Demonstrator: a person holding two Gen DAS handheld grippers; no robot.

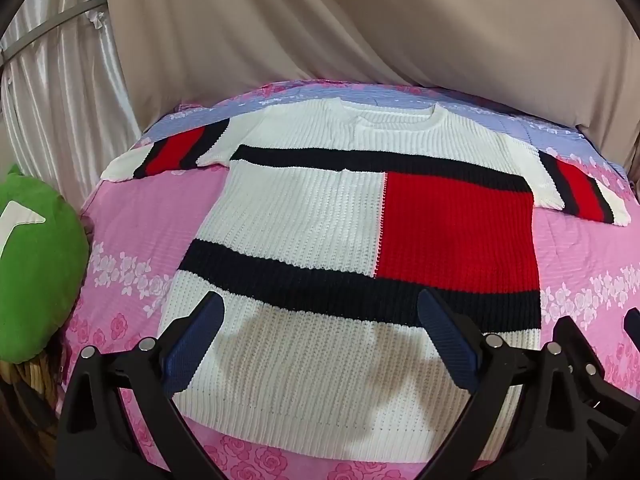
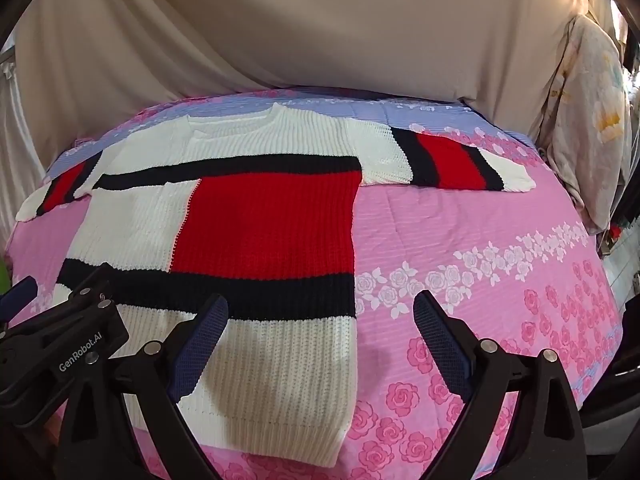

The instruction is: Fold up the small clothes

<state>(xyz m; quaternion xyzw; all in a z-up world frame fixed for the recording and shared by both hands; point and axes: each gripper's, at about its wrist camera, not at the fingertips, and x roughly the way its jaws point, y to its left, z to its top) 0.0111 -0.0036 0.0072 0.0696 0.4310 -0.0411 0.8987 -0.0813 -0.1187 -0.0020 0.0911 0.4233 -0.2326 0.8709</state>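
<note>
**Sweater flat ahead of both grippers, hem nearest**

From my left wrist: my left gripper (image 1: 320, 344) hangs with its jaws spread wide and nothing between them. The sweater (image 1: 304, 216) lies flat and face up on the pink bedspread (image 1: 136, 216), directly ahead of and below the fingers. Its long axis runs straight away from me, hem nearest, neckline farthest, and both sleeves are stretched out sideways. The white hem band sits right under this gripper, roughly centred between the fingers. My other gripper shows at the right edge.

From my right wrist: my right gripper (image 2: 320, 340) is likewise released and wide, holding nothing. Here the sweater lies ahead and to the left; its right side edge runs away from me between the two fingers, with the left finger over the hem and the right finger over bare bedspread. The right sleeve (image 2: 452, 160) lies far ahead, pointing right.

I judge each gripper nearest its own hem corner, and each sleeve is a longer reach.
</note>
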